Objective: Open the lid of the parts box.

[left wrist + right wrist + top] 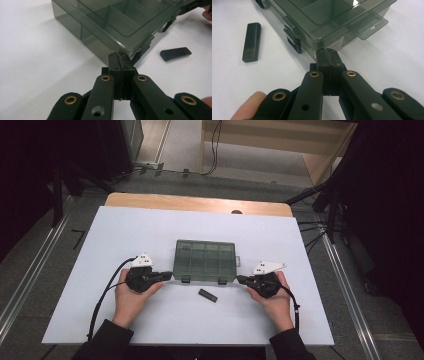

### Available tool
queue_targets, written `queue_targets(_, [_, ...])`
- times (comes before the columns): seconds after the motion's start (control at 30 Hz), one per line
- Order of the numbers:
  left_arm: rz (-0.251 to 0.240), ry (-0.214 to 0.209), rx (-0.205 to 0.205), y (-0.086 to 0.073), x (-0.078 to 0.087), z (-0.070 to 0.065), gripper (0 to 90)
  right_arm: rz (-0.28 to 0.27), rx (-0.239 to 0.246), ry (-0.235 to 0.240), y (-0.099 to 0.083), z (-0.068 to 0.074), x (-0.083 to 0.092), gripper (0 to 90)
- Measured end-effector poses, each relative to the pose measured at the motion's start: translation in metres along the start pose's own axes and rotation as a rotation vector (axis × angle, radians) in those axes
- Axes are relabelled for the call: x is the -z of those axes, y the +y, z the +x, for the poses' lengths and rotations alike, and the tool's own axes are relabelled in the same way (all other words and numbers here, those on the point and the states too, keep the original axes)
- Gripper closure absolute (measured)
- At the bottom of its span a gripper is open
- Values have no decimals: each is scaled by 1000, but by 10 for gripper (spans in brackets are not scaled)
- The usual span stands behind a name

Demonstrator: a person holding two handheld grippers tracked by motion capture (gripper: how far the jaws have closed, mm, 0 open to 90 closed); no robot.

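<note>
— What stood in the way on the white surface [125, 320]?

— The smoky translucent plastic compartment box [205, 260] sat mid-surface, its near corners just ahead of each closed gripper. A small flat black rectangular bar [207, 295] lay just before it, between the hands.

— And free room?

— Wide bare stretches lay left, right and behind the box.

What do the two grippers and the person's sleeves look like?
Both the left gripper and the right gripper are black, with brass-coloured rivets on the linkages. A pale three-cornered plate sits on top of each, and a black cable trails from each. The sleeves are dark.
</note>
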State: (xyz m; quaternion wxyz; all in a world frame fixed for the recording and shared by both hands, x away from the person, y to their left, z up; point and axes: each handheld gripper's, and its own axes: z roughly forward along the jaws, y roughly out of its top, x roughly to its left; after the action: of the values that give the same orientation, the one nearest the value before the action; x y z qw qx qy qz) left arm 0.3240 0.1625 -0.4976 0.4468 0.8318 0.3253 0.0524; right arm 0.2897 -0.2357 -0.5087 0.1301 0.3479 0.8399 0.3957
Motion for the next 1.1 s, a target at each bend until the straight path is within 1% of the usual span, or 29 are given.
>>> queue_targets(0.03, [0,0,0,0,0,0,890,0,0,0,0,0,0,881])
queue_targets(0.07, [6,-7,-9,0,1,0,890,-1,-2,4,0,0,0,881])
queue_targets(0.13, [17,-19,-9,0,1,1,890,-13,-7,18,0,0,1,881])
queue_targets(0.2, [40,-13,-17,-2,-2,1,890,-14,-9,16,1,0,1,881])
queue_targets(0.3, [40,-4,-20,-2,-2,0,890,-17,-6,15,2,0,2,881])
queue_targets(0.43, [20,-15,-16,0,1,0,889,-41,-14,24,3,0,5,881])
queue_targets(0.6, [-13,-33,-17,1,4,0,890,-50,-12,21,5,0,8,881])
queue_targets(0.63, [-27,-41,-15,2,4,0,890,-76,-22,34,5,-1,11,880])
queue_targets(0.8, [-24,-40,-15,1,3,0,890,-82,-19,25,7,0,13,881])
queue_targets(0.83, [-37,-45,-12,1,3,0,890,-87,-20,28,7,0,13,881])
queue_targets(0.87, [-61,-55,-5,3,4,-1,890,-97,-31,32,7,0,14,881])
queue_targets(0.9, [-61,-55,-5,3,4,-1,890,-97,-31,32,7,0,14,881])
queue_targets(0.93, [-74,-56,-7,3,5,-1,890,-103,-28,31,8,1,15,881])
queue_targets(1.0, [-110,-66,7,5,7,-1,890,-104,-30,31,9,1,15,881])
queue_targets(1.03, [-118,-67,5,5,7,-1,890,-119,-34,42,9,0,16,881])
queue_targets(1.1, [-143,-63,-2,6,8,-2,890,-130,-42,45,9,-1,18,881])
